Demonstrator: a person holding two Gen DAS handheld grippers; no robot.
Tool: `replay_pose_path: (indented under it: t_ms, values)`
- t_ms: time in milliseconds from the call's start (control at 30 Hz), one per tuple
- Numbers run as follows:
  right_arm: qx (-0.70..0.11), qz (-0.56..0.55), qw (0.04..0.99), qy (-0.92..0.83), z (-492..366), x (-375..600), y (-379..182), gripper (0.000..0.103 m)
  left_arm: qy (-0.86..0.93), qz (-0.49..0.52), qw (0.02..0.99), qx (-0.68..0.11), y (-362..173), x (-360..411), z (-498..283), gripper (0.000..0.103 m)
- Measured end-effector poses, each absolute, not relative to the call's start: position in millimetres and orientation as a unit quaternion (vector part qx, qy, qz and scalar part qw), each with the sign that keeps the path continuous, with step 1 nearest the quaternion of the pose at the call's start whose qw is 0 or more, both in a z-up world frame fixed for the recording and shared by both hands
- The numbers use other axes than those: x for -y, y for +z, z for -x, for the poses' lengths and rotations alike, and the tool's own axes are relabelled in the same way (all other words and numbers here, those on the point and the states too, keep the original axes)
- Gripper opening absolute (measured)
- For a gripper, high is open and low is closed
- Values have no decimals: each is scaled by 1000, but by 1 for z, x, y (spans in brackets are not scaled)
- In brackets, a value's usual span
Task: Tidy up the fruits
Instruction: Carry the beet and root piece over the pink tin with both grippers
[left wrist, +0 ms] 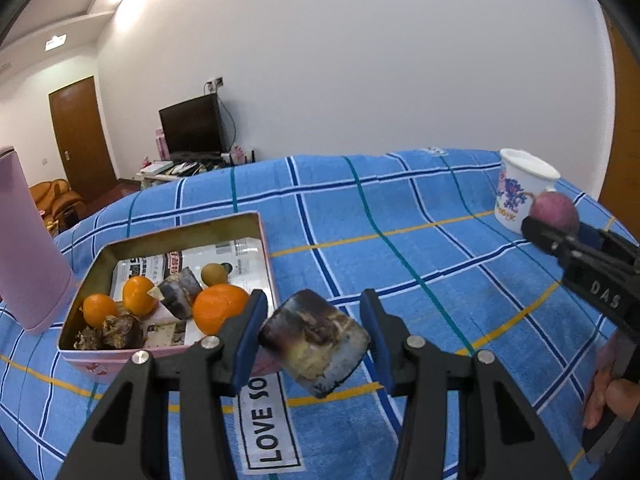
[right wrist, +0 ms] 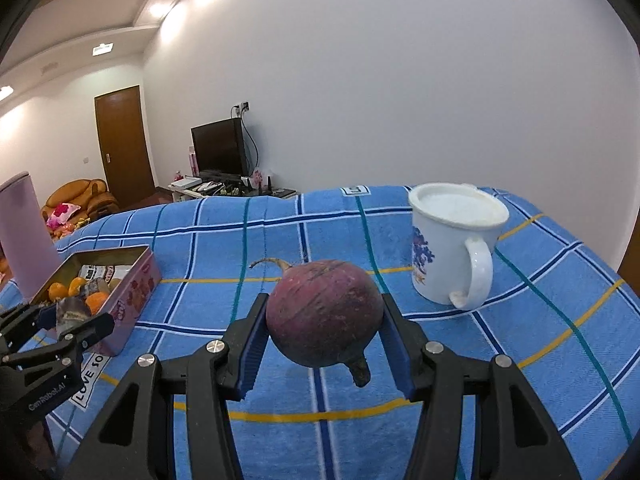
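Left wrist: left hand-held gripper clamps a dark block beside the tin. Right hand-held gripper clamps a purple root near the mug.

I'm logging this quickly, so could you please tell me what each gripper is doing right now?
Left gripper: closed on a dark, charred-looking chunk, held above the cloth.
Right gripper: closed on a round purple root vegetable.

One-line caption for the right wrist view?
Right gripper holds a purple root vegetable above the blue cloth, beside a white mug.
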State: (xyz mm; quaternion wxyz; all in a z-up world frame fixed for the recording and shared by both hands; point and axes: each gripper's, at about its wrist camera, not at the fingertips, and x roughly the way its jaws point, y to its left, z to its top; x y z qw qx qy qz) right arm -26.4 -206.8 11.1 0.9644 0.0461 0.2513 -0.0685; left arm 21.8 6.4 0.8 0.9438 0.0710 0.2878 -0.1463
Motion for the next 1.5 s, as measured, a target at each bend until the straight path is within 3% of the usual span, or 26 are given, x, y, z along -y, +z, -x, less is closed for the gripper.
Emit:
replay_pose_path:
  t_ms: [533,1500]
  values:
    - [-267,-56,962,-14,14,146,9,55,-115,-66,959,-249,22,-46,-36,50]
    - [-243,-92,962,86,-32,35,33,55,3,-3,961,-275,4,-132,-96,50]
